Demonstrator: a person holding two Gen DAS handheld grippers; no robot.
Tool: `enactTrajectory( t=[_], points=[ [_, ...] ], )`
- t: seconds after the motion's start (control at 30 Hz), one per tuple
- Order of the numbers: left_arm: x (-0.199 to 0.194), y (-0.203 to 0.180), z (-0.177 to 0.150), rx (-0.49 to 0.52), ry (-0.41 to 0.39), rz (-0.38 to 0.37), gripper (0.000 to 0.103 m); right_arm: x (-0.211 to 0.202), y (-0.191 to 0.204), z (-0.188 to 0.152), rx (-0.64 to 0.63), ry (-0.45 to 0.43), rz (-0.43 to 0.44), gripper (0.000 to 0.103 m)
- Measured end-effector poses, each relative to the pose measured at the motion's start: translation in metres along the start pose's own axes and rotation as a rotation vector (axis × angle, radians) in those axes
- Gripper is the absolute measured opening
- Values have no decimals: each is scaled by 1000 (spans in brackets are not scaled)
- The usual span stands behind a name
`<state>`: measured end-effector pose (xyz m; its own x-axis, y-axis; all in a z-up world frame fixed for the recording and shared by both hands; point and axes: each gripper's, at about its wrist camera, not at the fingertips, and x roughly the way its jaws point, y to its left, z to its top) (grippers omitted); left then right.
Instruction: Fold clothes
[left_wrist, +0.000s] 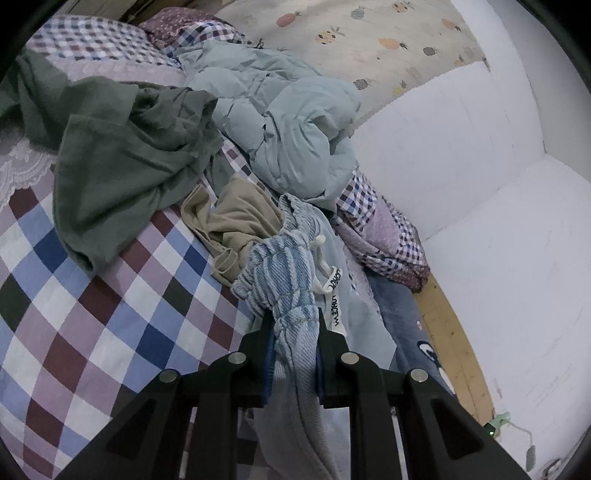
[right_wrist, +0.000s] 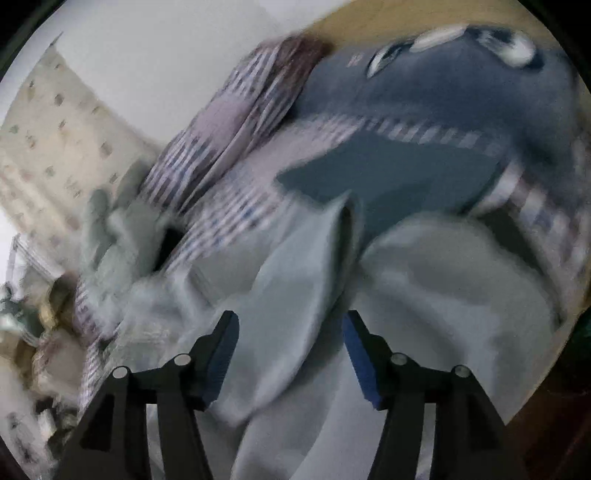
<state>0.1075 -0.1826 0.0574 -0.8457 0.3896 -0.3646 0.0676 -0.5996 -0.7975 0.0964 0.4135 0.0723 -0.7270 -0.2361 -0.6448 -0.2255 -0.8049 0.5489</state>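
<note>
My left gripper (left_wrist: 293, 321) is shut on the gathered elastic waistband of light blue denim-look shorts (left_wrist: 280, 266), whose white drawstring and label hang to the right. The pale fabric of the shorts (right_wrist: 295, 295) spreads under my right gripper (right_wrist: 290, 321), which stands open with a raised fold of the cloth between its fingers; that view is blurred. A dark green garment (left_wrist: 122, 158), a beige garment (left_wrist: 236, 218) and a pale blue puffer jacket (left_wrist: 288, 122) lie crumpled on the checked bedspread (left_wrist: 92, 314).
A white padded headboard or wall (left_wrist: 480, 184) rises at the right. A dark blue blanket with cartoon eyes (right_wrist: 443, 85) and a bunched checked quilt (left_wrist: 380, 229) lie by the wooden bed edge (left_wrist: 450, 332). A fruit-print cloth (left_wrist: 369, 40) hangs behind.
</note>
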Motion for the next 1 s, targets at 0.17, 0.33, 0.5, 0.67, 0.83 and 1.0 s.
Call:
enactTrajectory(
  t=[0.17,0.33,0.5,0.67,0.83,1.0],
  points=[
    [1,2,0,-3,3,5,17,22,8,-29,-19,81,23,62],
    [2,1,1,-14,3,0,17,44,8,-31,-4,95,-44,62],
    [3,-2,0,4,1,0,17,70,13,-28,-30,129,-82,62],
    [3,0,0,-12,-3,-3,17,75,19,-18,-80,105,-97,5],
    [2,5,1,-39,-5,-15,17,37,26,17,-188,-1,-104,5],
    [2,10,0,-65,-4,-16,17,-16,2,90,-196,-119,-202,5]
  ],
)
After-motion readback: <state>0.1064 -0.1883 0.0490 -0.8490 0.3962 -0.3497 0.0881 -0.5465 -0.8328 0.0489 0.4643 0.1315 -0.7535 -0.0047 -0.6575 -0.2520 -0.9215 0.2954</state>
